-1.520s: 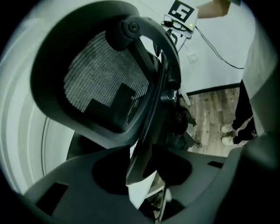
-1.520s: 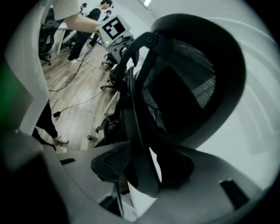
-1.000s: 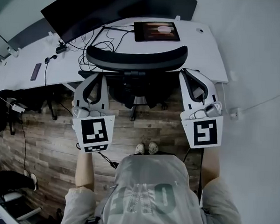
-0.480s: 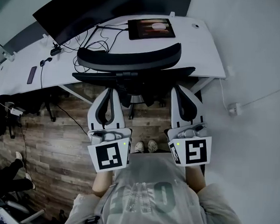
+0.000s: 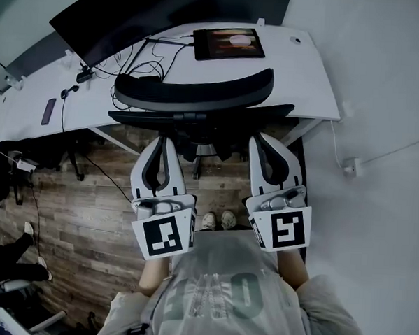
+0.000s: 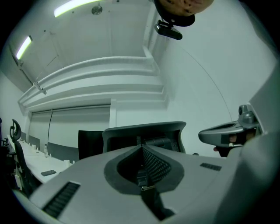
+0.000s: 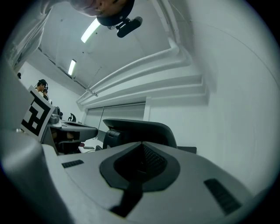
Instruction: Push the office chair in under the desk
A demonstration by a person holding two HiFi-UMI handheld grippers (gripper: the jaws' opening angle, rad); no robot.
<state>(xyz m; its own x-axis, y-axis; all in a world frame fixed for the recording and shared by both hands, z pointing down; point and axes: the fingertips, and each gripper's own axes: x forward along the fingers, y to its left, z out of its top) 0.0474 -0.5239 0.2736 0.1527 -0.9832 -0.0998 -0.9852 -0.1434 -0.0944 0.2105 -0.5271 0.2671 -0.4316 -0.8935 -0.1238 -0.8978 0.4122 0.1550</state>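
The black office chair (image 5: 192, 92) stands with its curved backrest over the front edge of the white desk (image 5: 316, 78), its seat partly beneath. My left gripper (image 5: 163, 141) is shut and empty, pointing at the left side of the chair's back from just behind it. My right gripper (image 5: 261, 139) is also shut and empty, behind the right side. In the left gripper view the backrest (image 6: 144, 131) rises past the shut left gripper (image 6: 142, 148). In the right gripper view the chair (image 7: 135, 129) stands beyond the shut right gripper (image 7: 142, 145).
A large monitor (image 5: 133, 12), a tablet (image 5: 228, 44), cables and a phone (image 5: 48, 111) lie on the desk. A white wall with a socket and cord (image 5: 350, 166) runs along the right. Other chairs and a person's legs (image 5: 8, 258) are at the left on the wood floor.
Both grippers have come closer together and drawn back toward my body, each rolling a little. The chair stands about where it was against the desk.
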